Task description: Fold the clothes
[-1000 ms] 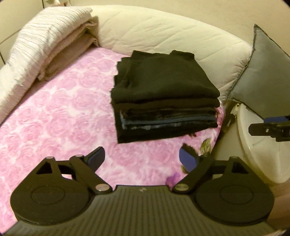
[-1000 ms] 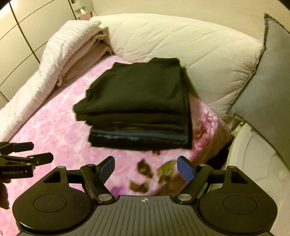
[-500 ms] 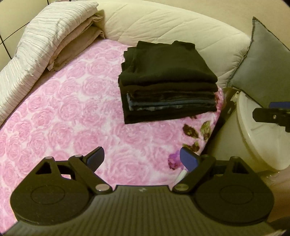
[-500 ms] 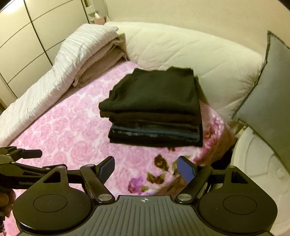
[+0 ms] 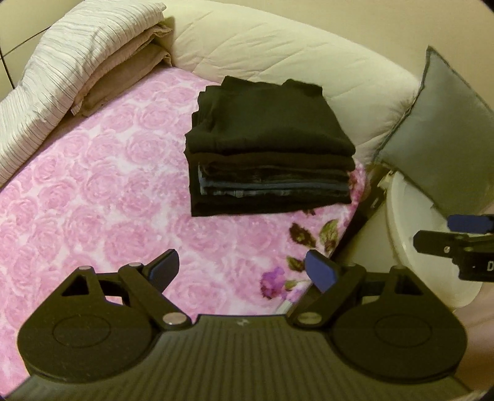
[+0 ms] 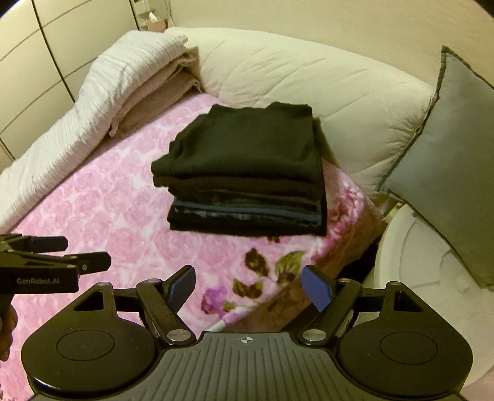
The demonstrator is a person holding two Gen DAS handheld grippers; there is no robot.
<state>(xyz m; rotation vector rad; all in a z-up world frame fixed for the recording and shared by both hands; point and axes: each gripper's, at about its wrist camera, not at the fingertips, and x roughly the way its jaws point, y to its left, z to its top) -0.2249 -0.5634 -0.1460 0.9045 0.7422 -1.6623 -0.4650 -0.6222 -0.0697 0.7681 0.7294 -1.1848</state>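
Right gripper [image 5: 463, 234] cut off by the right edge in the left wrist view. Left gripper [image 6: 61, 256] cut off at the left edge in the right wrist view, hand [image 6: 6, 333] barely showing lower left. Striped quilt [image 5: 61, 68] running out at the left. Small box [image 6: 154, 24] at top too blurred to name

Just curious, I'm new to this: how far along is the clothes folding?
Looks nearly finished: a neat stack of dark folded clothes sits on the pink blanket. The left gripper and right gripper are open and empty. No unfolded clothing is in view.
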